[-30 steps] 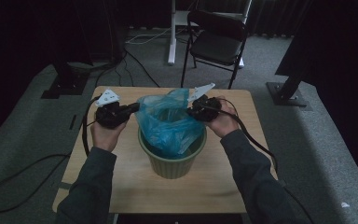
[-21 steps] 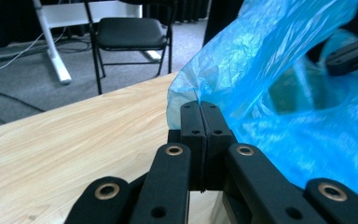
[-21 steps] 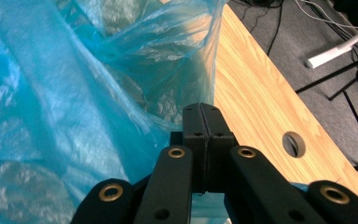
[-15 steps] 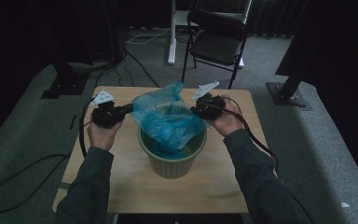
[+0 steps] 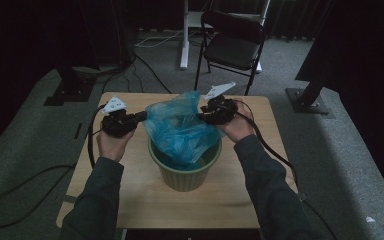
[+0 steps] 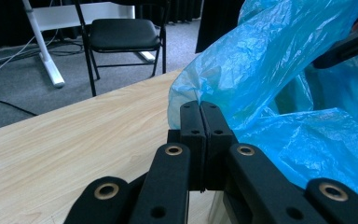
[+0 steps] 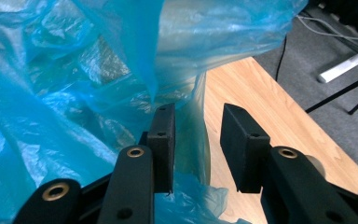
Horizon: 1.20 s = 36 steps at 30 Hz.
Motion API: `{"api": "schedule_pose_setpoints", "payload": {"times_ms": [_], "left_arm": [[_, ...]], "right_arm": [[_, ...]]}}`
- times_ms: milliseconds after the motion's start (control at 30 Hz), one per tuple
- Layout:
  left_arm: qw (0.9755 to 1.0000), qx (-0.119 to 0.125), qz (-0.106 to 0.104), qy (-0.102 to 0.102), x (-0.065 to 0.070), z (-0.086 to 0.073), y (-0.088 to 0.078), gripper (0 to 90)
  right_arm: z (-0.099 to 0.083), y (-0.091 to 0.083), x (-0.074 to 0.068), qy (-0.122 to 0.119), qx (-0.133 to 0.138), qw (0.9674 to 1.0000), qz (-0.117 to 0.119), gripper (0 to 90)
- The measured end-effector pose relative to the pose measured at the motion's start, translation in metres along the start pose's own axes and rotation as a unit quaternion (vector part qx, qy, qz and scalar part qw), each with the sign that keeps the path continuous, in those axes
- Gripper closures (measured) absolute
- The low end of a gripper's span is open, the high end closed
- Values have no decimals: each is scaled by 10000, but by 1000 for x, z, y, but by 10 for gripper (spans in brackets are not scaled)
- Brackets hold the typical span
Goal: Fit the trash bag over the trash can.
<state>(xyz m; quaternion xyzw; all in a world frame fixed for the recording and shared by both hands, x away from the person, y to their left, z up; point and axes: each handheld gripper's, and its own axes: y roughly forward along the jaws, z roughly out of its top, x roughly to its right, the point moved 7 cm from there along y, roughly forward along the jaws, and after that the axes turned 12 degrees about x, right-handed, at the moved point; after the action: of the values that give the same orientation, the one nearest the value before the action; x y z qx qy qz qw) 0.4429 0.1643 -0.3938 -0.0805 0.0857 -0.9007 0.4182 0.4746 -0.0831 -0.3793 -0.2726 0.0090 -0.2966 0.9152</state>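
Observation:
A crumpled blue plastic bag (image 5: 177, 131) hangs partly inside a pale green round bin (image 5: 185, 175) at the middle of the wooden table (image 5: 230, 200). My left gripper (image 5: 141, 117) is at the bag's left side and is shut on its edge; in the left gripper view the jaws (image 6: 200, 108) are pressed together on the blue film (image 6: 265, 60). At the bag's right side my right gripper (image 5: 203, 114) stands open. In the right gripper view its jaws (image 7: 198, 116) are apart, with the bag (image 7: 65, 79) lying against the left one.
A black folding chair (image 5: 232, 45) stands on the grey carpet beyond the table's far edge, beside a white stand leg (image 5: 184, 35). Cables trail from both grippers over the table sides. A dark stand base (image 5: 307, 97) sits on the floor at the right.
The bag's top has been drawn up and toward the left, off the bin's rim. My left hand has shifted a little to the left with the edge.

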Motion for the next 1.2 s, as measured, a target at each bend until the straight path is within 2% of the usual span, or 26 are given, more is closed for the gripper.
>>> {"api": "schedule_pose_setpoints", "payload": {"times_ms": [267,367,500,633,700,733,833,900,933,967,1067,1133,1200], "left_arm": [[10000,-26,-45,5,2,-2,2,890],[10000,-42,-39,2,2,-3,2,891],[10000,-64,22,-17,-1,-4,2,891],[9999,-69,61,-46,-3,-5,1,891],[10000,-63,54,-50,-3,-4,1,892],[10000,-66,57,-47,-2,-4,2,891],[10000,-69,47,-44,-2,-4,3,891],[10000,-75,39,-35,-1,-4,3,891],[10000,-75,39,-35,-1,-4,3,891],[10000,-82,36,-33,-1,-4,4,891],[10000,-83,14,-36,0,-4,5,891],[10000,-90,11,-29,1,-5,5,891],[9999,-101,-2,-19,2,-5,6,891]], "right_arm": [[-1,14,3,265,-46,9996,97,652],[-3,17,5,365,-108,9992,147,759],[-4,15,8,403,-149,9991,68,892],[-5,13,12,440,-226,9988,-63,900],[-4,12,13,478,-174,9987,-82,900],[-3,11,13,489,-88,9988,-23,889],[4,9,9,522,151,9984,176,708],[5,10,6,503,162,9982,273,649],[5,10,6,503,162,9982,273,649],[3,12,4,461,91,9982,381,585],[2,17,5,459,56,9984,335,583],[2,21,4,468,40,9982,362,641],[1,24,3,482,3,9980,418,804]]}}
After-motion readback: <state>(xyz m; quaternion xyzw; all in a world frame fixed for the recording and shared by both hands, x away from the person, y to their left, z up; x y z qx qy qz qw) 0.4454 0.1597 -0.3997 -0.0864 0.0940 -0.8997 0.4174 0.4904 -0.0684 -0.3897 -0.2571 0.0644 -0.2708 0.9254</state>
